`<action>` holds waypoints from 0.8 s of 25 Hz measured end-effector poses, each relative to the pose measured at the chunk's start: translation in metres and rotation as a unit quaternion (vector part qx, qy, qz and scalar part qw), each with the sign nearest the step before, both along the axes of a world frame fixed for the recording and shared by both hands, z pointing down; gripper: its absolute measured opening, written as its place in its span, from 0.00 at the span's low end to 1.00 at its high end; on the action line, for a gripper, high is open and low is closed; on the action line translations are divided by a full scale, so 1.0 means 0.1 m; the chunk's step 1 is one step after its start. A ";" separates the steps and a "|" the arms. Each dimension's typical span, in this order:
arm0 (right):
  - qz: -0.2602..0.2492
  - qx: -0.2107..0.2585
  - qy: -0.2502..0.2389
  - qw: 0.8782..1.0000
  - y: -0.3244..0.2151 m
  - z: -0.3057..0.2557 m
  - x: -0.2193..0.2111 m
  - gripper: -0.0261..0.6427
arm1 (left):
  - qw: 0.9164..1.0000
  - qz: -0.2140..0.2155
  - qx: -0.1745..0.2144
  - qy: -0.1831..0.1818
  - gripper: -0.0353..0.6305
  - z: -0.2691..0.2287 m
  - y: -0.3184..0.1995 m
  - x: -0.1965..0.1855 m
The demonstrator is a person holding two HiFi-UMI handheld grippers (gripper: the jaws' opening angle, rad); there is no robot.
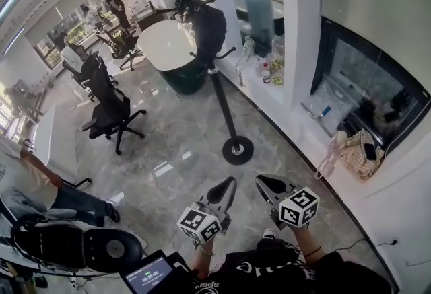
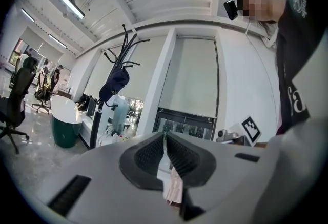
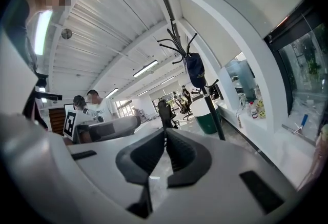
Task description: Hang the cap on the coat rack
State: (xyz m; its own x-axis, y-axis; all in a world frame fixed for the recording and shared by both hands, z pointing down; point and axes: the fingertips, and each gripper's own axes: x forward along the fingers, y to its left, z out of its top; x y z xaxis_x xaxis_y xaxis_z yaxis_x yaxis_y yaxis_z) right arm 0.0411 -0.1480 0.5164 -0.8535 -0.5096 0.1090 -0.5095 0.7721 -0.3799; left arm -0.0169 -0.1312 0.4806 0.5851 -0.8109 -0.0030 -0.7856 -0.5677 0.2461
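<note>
A black coat rack (image 1: 215, 81) stands on the marble floor ahead of me, its round base (image 1: 238, 149) near the window ledge. A dark cap (image 1: 210, 30) hangs on one of its lower hooks; it also shows as the cap (image 2: 115, 83) and the cap (image 3: 196, 69) in the gripper views. My left gripper (image 1: 229, 183) and right gripper (image 1: 260, 181) are held low, side by side, well short of the rack's base. Both have their jaws together with nothing between them.
A round white table on a green base (image 1: 176, 57) stands behind the rack. Black office chairs (image 1: 108, 107) stand to the left. A woven bag (image 1: 355, 151) lies on the white ledge at the right. A seated person (image 1: 40, 192) is at the lower left.
</note>
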 end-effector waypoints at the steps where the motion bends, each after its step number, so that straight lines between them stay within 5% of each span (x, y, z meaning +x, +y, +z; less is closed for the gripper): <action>1: -0.002 0.002 0.003 1.000 0.08 0.00 -0.07 0.08 | 1.000 0.000 0.000 0.000 0.06 0.00 0.08 -0.05; 9: -0.013 0.002 0.007 1.000 0.80 -0.01 -0.68 0.08 | 1.000 0.010 0.000 0.001 0.06 0.03 0.75 -0.46; 20: 0.016 -0.009 0.011 1.000 1.64 0.07 -0.87 0.07 | 0.999 0.048 -0.008 0.001 0.06 0.14 1.53 -0.62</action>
